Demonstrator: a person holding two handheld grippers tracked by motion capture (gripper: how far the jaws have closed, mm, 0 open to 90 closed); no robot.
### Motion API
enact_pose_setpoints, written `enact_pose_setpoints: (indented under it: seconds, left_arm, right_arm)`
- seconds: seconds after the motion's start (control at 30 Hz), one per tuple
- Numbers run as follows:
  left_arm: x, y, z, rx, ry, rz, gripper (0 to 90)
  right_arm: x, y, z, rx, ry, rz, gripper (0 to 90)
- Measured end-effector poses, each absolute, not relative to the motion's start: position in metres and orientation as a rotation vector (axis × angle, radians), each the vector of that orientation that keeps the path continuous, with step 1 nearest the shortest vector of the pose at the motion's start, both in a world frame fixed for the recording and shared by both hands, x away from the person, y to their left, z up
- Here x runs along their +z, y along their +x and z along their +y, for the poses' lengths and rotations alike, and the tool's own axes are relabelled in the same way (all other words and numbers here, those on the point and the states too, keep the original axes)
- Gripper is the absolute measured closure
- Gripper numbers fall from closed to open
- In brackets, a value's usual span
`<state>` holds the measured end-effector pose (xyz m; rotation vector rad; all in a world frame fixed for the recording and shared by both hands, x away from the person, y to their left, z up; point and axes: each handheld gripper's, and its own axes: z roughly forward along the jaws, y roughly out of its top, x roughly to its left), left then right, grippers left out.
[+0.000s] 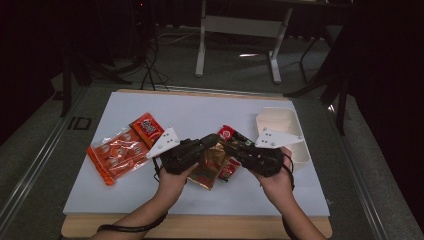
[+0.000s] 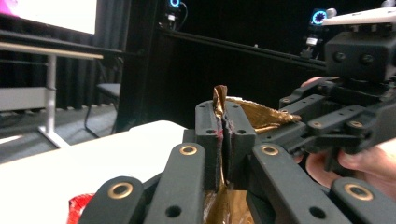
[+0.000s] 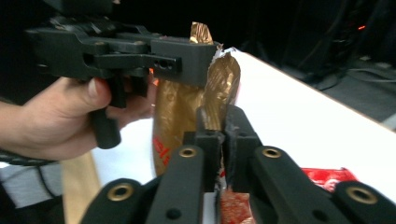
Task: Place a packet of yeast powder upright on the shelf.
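Observation:
A gold and brown foil snack packet (image 1: 210, 162) hangs above the middle of the white table (image 1: 200, 115), held by its top edge from both sides. My left gripper (image 1: 211, 141) is shut on the packet's top (image 2: 219, 95) from the left. My right gripper (image 1: 227, 146) is shut on the same top edge (image 3: 223, 79) from the right, close beside the left one (image 3: 187, 58). In the left gripper view the right gripper (image 2: 299, 128) sits just beyond my jaws. The foil top looks crumpled and partly split.
An orange packet of sweets (image 1: 116, 152) and a small red-orange packet (image 1: 146, 128) lie at the left. A red packet (image 1: 227, 133) lies under the grippers. A white tray (image 1: 282, 125) stands at the right. Table legs and chairs stand beyond the far edge.

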<state>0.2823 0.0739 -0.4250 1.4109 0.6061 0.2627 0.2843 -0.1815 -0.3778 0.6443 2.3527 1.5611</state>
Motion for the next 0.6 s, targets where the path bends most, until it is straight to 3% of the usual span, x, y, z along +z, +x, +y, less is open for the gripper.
enact_pose_setpoints:
  seconds: [0.17, 0.4, 0.47, 0.57, 0.6]
  left_arm:
    - [-0.423, 0.283, 0.076, 0.249, 1.441, 0.604, 76.6]
    - [-0.414, 0.280, 0.080, 0.251, 1.483, 0.587, 41.4]
    - [-0.413, 0.282, 0.083, 0.213, 1.513, 0.591, 26.1]
    - [-0.414, 0.281, 0.088, 0.217, 1.560, 0.554, 12.1]
    - [-0.414, 0.281, 0.090, 0.214, 1.572, 0.542, 11.5]
  right_arm:
    - [-0.378, 0.290, -0.185, 1.573, 0.638, 2.401, 88.9]
    - [-0.368, 0.292, -0.188, 1.568, 0.603, 2.430, 89.4]
    - [-0.365, 0.293, -0.190, 1.569, 0.594, 2.434, 89.4]
    - [-0.361, 0.295, -0.192, 1.554, 0.576, 2.438, 89.3]
    - [-0.360, 0.296, -0.193, 1.547, 0.568, 2.442, 89.3]
